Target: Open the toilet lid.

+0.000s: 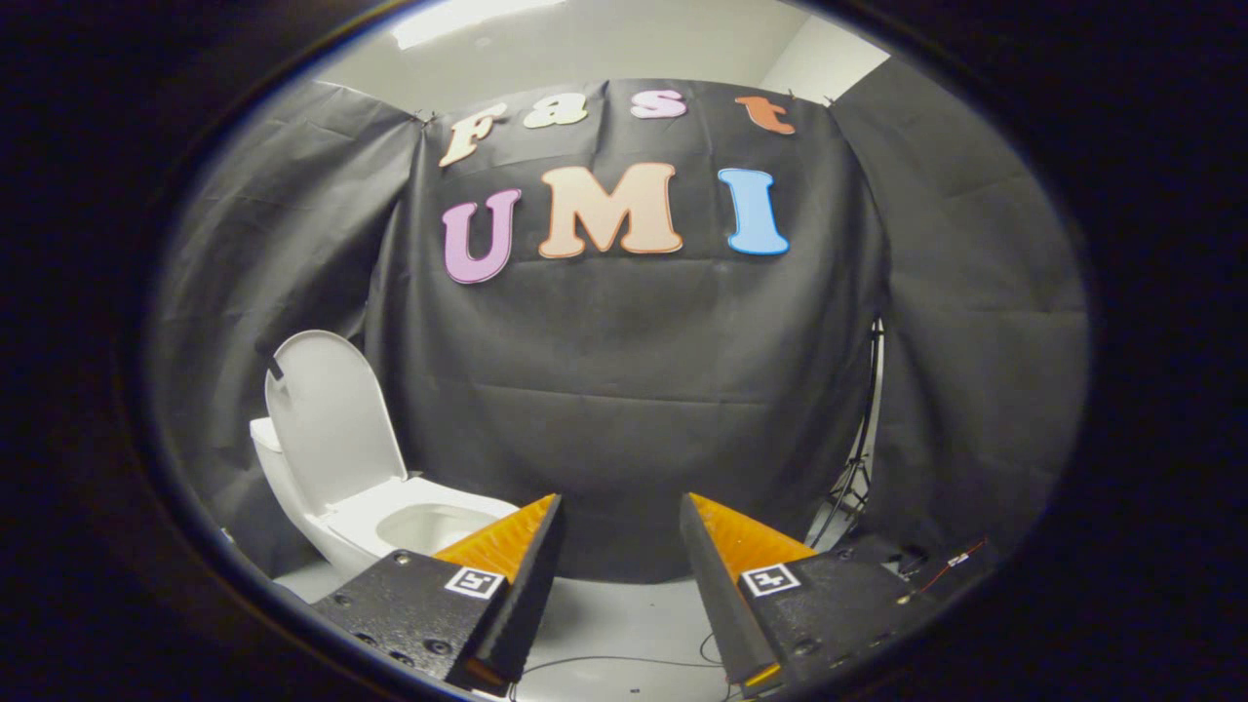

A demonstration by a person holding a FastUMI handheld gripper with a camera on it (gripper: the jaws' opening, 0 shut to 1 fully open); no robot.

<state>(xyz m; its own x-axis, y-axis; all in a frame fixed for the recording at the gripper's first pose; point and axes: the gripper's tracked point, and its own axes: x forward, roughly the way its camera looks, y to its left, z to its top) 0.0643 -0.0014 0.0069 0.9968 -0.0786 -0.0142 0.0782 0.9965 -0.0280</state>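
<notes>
A white toilet point(322, 526) stands to the left, beyond my left finger. Its lid point(331, 419) is raised and leans back upright against the tank. The seat and the open bowl point(429, 526) show just past the left fingertip. My gripper point(621, 507) is open, with a wide gap and nothing between the fingers. It points at the black cloth wall, to the right of the toilet and apart from it.
Black cloth wall point(624, 390) hangs straight ahead and on both sides. A stand with thin black legs point(858, 468) shows in a gap at the right. Thin cables point(624, 663) lie on the pale floor below the fingers.
</notes>
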